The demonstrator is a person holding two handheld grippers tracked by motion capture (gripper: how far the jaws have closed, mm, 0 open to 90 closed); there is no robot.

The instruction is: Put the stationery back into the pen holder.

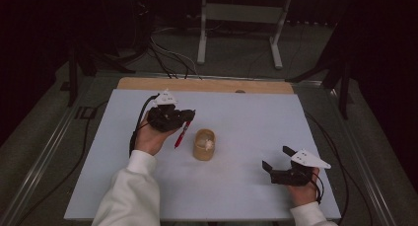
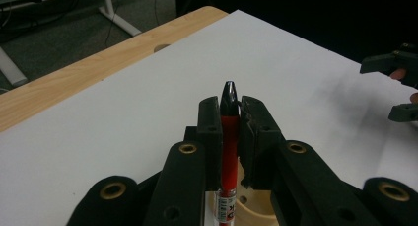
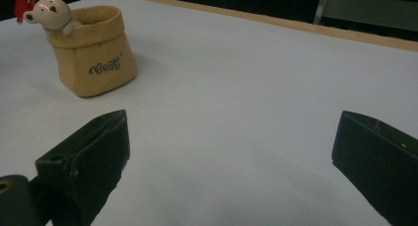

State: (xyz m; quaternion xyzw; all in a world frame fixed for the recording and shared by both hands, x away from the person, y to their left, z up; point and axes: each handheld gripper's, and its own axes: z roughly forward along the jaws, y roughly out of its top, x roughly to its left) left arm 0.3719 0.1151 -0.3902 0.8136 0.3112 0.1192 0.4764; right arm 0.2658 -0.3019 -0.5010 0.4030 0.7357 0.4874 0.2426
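High view: a white work surface covers a wooden table. The left gripper, carried in the person's left hand, is clamped on a red pen; the pen slants down from the jaws with its lower tip just left of a tan pouch-shaped holder, near it but apart from it. The right gripper, in the right hand, sits low at the right of the surface, well apart from the holder, its jaws spread and holding nothing.

Left gripper view: the left gripper's two jaws press on the red pen from either side, and the pen's black cap stands just past them (a printed label shows lower on the barrel). The holder's rim lies below the jaws.

Right gripper view: the right gripper's jaws stand wide apart over bare surface. The holder stands upright at upper left, a small white bear figure on its rim.
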